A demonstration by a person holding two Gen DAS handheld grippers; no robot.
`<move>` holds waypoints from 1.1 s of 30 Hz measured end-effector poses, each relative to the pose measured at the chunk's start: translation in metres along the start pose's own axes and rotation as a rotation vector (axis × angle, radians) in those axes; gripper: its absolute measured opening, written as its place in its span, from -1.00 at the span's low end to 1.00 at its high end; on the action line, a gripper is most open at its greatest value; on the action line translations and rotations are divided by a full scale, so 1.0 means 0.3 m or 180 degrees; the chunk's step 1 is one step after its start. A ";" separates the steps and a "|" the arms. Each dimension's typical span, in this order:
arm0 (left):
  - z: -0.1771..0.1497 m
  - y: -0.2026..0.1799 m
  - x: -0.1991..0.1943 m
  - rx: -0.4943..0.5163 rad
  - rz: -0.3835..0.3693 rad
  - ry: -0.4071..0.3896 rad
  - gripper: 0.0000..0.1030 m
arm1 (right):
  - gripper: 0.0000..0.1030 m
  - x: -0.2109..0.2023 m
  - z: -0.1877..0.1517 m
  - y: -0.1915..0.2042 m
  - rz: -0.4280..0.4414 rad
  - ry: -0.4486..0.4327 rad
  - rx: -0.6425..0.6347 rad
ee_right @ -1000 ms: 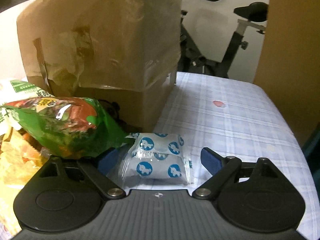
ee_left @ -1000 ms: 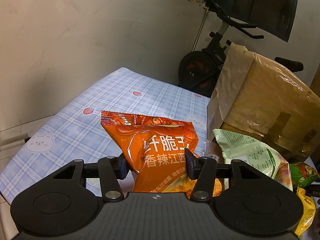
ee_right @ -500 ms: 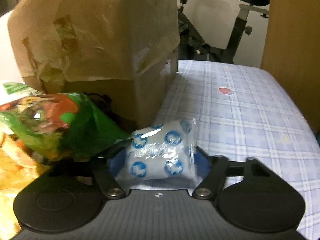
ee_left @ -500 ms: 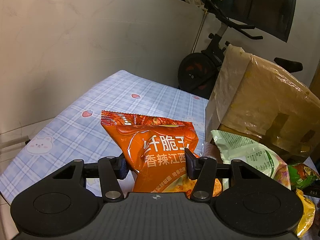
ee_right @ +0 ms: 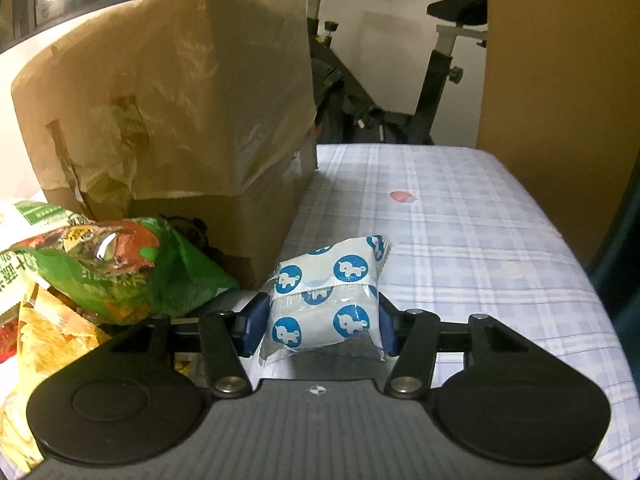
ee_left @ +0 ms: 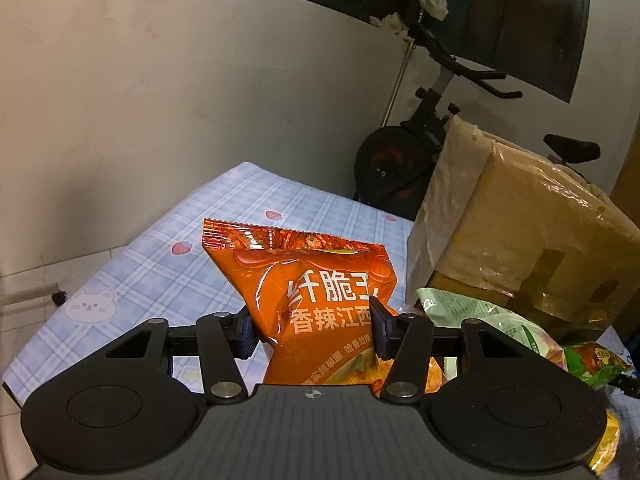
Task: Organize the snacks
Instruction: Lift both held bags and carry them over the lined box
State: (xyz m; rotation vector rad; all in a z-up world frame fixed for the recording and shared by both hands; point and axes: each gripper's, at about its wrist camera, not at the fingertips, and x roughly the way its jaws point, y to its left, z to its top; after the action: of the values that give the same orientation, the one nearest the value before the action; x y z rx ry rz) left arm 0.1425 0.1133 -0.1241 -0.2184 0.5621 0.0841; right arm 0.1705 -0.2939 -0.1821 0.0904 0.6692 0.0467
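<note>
My left gripper (ee_left: 312,330) is shut on an orange chip bag (ee_left: 308,288) with Chinese print and holds it upright above the blue plaid tablecloth (ee_left: 160,272). My right gripper (ee_right: 320,330) is shut on a small white packet with blue round animal prints (ee_right: 326,304) and holds it just above the tablecloth (ee_right: 460,248). A green snack bag (ee_right: 116,272) and a yellow chip bag (ee_right: 52,332) lie to its left. A pale green and white bag (ee_left: 492,324) lies right of the orange bag.
A large brown cardboard box (ee_right: 168,120) wrapped in tape stands on the table behind the snacks; it also shows in the left wrist view (ee_left: 520,232). An exercise bike (ee_left: 412,152) stands beyond the table. A brown panel (ee_right: 560,80) rises at the right.
My right gripper closed on the white packet and lifted it off the cloth. My left gripper has kept its hold on the orange bag and risen slightly.
</note>
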 end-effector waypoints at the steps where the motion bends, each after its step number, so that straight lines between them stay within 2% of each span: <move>1: -0.003 -0.001 -0.002 0.0010 0.0003 0.0001 0.07 | 0.09 -0.008 0.001 -0.002 0.0014 -0.0010 0.0019; 15: 0.005 0.028 -0.061 -0.0119 0.0072 -0.0107 0.07 | 0.09 -0.086 0.014 0.015 0.0018 -0.0181 0.0132; 26: 0.048 -0.076 -0.121 -0.0035 -0.0242 -0.0306 0.07 | 0.09 -0.177 0.057 0.085 0.0056 -0.0437 -0.0031; 33: 0.091 -0.152 -0.157 0.0056 -0.0492 -0.0395 0.07 | 0.09 -0.241 0.086 0.090 0.0157 -0.0668 0.0198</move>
State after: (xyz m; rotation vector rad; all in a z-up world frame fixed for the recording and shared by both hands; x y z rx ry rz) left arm 0.1234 0.0740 -0.0682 -0.2372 0.4209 -0.0568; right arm 0.1295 -0.2740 -0.1148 0.1694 0.4588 0.0629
